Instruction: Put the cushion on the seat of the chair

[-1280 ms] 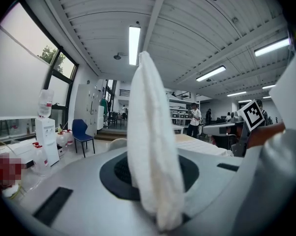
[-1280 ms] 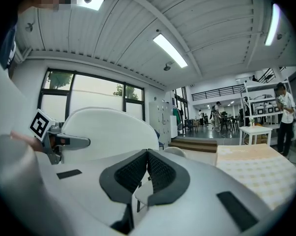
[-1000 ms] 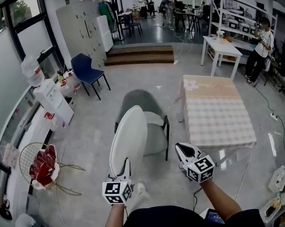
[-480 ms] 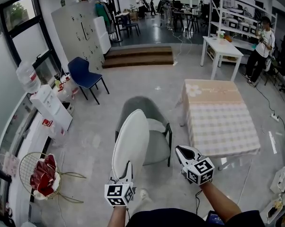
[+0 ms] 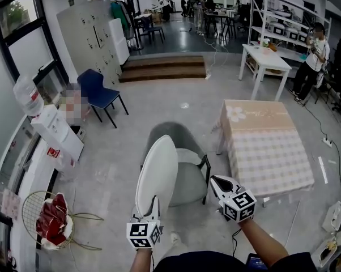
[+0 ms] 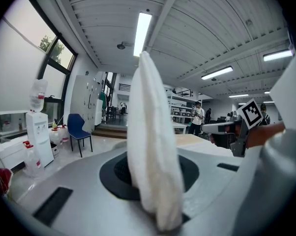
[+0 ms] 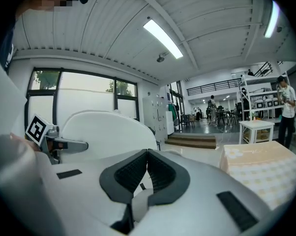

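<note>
A white oval cushion [image 5: 157, 174] stands on edge in front of me, and my left gripper [image 5: 151, 204] is shut on its lower rim. In the left gripper view the cushion [image 6: 148, 112] rises between the dark pads [image 6: 116, 173]. The grey chair [image 5: 188, 181] stands just beyond the cushion, its seat bare and its rounded back on the far side. My right gripper [image 5: 217, 181] hovers to the right of the cushion, near the chair's right arm, shut with nothing in it. In the right gripper view the right gripper [image 7: 148, 154] shows its pads meeting at the tip, and the cushion [image 7: 108, 132] is at left.
A table with a checked cloth [image 5: 267, 146] stands close on the chair's right. A wire basket with red contents [image 5: 48, 220] sits at lower left, a blue chair [image 5: 99, 92] and a water dispenser [image 5: 57, 129] along the left wall. A person [image 5: 315, 50] stands far right.
Both grippers and the cushion have moved forward toward the grey chair, which now lies closer. The left grip on the cushion is unchanged.
</note>
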Demonstrator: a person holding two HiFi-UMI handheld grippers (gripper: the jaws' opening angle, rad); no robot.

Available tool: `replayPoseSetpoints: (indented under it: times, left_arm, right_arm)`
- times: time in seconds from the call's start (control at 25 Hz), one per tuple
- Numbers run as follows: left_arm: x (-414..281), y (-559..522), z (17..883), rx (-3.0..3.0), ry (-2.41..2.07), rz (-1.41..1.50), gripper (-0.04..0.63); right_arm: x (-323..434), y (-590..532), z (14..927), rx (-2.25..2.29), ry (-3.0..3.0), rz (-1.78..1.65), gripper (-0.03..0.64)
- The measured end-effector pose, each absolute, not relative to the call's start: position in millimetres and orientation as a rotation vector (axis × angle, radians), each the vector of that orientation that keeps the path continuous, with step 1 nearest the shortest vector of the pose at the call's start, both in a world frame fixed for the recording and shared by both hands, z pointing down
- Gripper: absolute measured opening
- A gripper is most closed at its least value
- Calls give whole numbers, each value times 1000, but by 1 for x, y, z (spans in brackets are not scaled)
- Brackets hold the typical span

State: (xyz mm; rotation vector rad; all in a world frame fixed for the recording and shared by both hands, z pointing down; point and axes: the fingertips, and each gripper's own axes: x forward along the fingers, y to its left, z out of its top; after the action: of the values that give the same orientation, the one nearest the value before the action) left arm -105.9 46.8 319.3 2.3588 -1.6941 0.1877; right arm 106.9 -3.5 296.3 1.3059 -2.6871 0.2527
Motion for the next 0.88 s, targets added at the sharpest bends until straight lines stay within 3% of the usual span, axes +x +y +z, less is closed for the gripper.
replayPoseSetpoints:
  times: [0.88]
  left_arm:
    - [-173, -44, 342, 2404, -1559, 207, 66]
  right_arm:
    - [22, -94, 300, 1377, -2642, 271, 20]
